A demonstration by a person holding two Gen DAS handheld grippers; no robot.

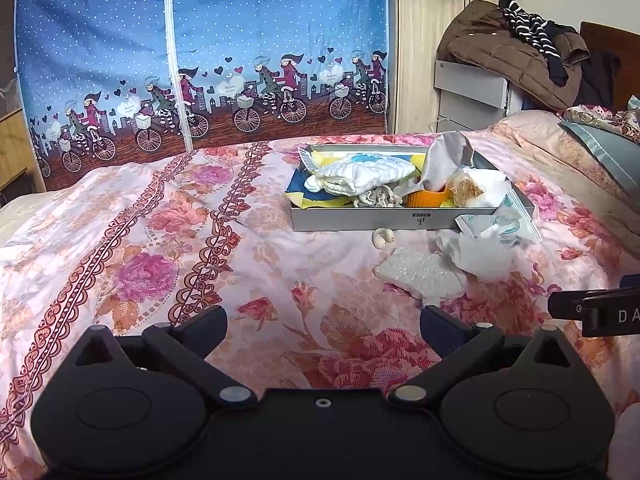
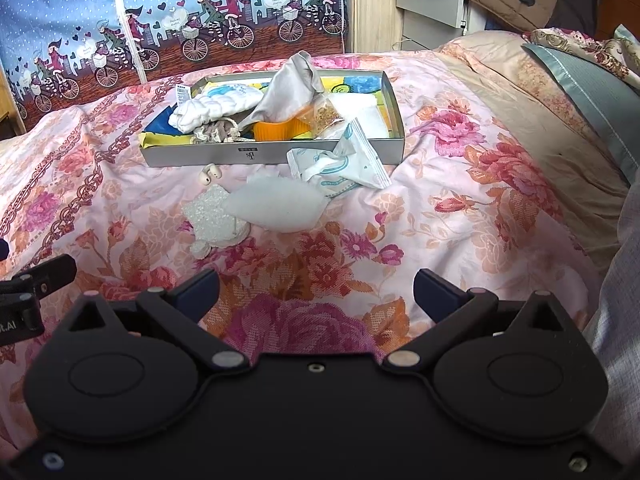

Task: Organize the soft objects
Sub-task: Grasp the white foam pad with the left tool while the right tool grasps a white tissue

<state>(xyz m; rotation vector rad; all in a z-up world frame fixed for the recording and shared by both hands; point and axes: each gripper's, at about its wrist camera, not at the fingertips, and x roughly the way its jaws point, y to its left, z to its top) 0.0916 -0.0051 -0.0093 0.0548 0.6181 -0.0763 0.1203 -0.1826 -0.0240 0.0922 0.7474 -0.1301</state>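
A grey shallow box (image 1: 360, 219) (image 2: 272, 156) sits on the floral bedspread and holds a white folded cloth (image 1: 360, 176) (image 2: 212, 110), a grey cloth (image 1: 446, 160) (image 2: 286, 88), an orange cup (image 1: 426, 199) (image 2: 274, 130) and a crumb-filled bag (image 2: 324, 114). In front of it lie a white textured pad (image 1: 420, 272) (image 2: 210, 216), a white pouch (image 2: 280, 206), a teal-printed packet (image 1: 500, 226) (image 2: 344, 164) and small white earbuds (image 1: 383, 237) (image 2: 210, 176). My left gripper (image 1: 323, 328) and right gripper (image 2: 316, 292) hover open and empty above the bedspread, short of these items.
A blue curtain with cyclists (image 1: 200, 60) hangs behind the bed. A grey drawer unit (image 1: 472, 92) piled with a brown jacket (image 1: 512, 48) stands at the back right. Pillows (image 2: 592, 96) lie at the right. A grey sleeve (image 2: 624, 280) shows at the right edge.
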